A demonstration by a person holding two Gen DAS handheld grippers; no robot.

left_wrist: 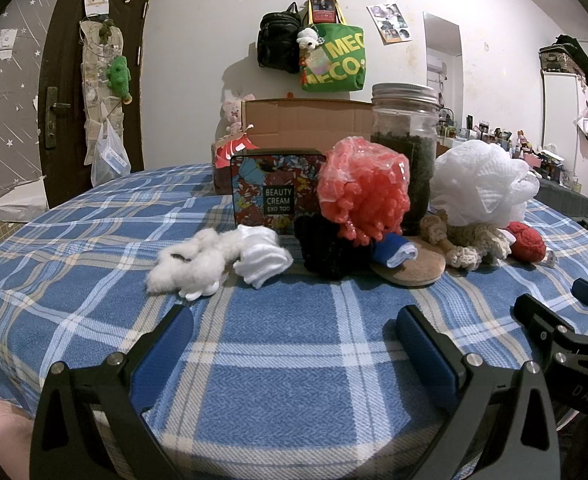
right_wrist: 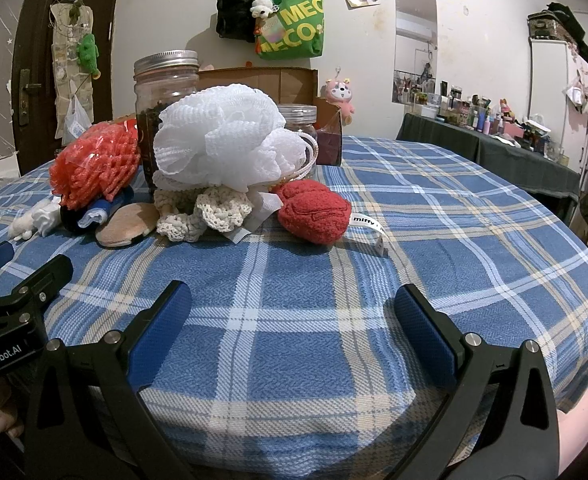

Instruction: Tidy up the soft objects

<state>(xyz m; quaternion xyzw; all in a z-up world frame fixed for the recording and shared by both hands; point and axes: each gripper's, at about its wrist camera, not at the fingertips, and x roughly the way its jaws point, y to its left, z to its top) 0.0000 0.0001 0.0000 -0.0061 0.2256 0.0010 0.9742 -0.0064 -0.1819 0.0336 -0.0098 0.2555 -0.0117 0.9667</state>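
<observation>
Soft things lie in a row across the plaid tablecloth (left_wrist: 285, 320). From the left: a white cotton wad (left_wrist: 185, 264), a folded white cloth (left_wrist: 263, 258), a black fuzzy ball (left_wrist: 326, 248), a coral mesh sponge (left_wrist: 364, 192), a blue-and-white roll (left_wrist: 396, 250), a cream crochet piece (left_wrist: 478, 244), a white mesh pouf (left_wrist: 480, 184) and a red plush (left_wrist: 528, 242). My left gripper (left_wrist: 294, 338) stands open, well short of the row. My right gripper (right_wrist: 294, 312) is open too, in front of the red plush (right_wrist: 314, 212) and the pouf (right_wrist: 225, 140). Neither holds anything.
Behind the row stand a floral "BEAUTY CREAM" tin (left_wrist: 277, 192), a glass jar with dark contents (left_wrist: 406, 136), a smaller jar (right_wrist: 302, 124) and an open cardboard box (left_wrist: 306, 118). A cork coaster (left_wrist: 414, 270) lies under the blue roll. Each gripper shows at the edge of the other's view.
</observation>
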